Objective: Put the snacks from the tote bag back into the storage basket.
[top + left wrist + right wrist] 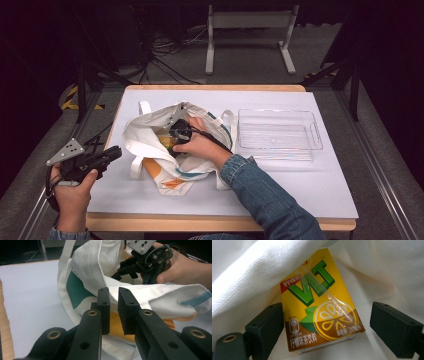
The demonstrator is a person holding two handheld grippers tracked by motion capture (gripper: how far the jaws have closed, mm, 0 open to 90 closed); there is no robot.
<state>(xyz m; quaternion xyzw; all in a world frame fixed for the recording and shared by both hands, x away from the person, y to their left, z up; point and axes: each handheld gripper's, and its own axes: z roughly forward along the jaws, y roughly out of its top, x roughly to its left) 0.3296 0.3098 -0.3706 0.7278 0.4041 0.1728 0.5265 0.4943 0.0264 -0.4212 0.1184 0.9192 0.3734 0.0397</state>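
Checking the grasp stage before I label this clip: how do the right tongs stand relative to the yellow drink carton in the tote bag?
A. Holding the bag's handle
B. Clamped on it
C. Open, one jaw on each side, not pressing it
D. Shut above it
C: in the right gripper view the right tongs stand wide apart around the yellow drink carton, with gaps on both sides.

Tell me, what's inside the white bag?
A yellow drink carton lies inside the bag, between the right hand-held gripper's open jaws. Cloth hides anything deeper.
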